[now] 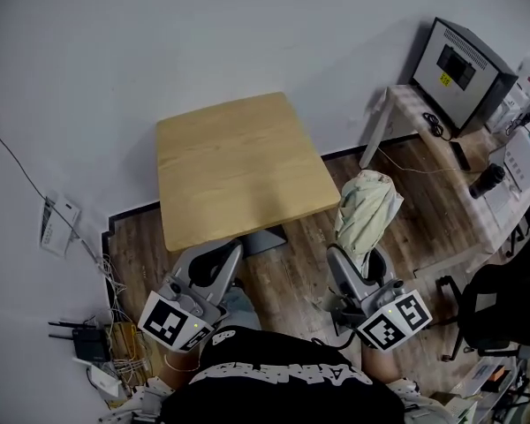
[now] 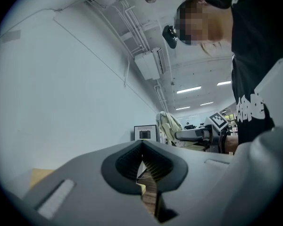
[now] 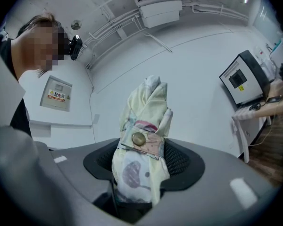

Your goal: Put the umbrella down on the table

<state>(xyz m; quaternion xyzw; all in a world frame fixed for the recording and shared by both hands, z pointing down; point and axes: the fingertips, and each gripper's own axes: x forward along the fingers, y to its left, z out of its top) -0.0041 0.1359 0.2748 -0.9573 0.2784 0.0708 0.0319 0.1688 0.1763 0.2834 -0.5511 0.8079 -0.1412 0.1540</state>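
**A:** Head view first, how far along is this?

**B:** Hardly begun, I'd say. The umbrella [image 1: 368, 215] is up in the air in the right claw [image 1: 352, 259], off past the bench's [image 1: 238, 162] right edge, not over it. The bench top is a pale, smooth wooden square. The left claw [image 1: 219, 261] hangs near its front edge.

**A:** Left gripper view?

**B:** Jaws pressed together with nothing in them, dark ribbed pads.

**A:** Right gripper view?

**B:** Jaws clamped on the folded umbrella. It's soft cream fabric, bunched, with faint prints, cinched by a strap [image 3: 153, 145] with a brassy round snap [image 3: 138, 139]. Left to do: carry it over, lay it down, let go.
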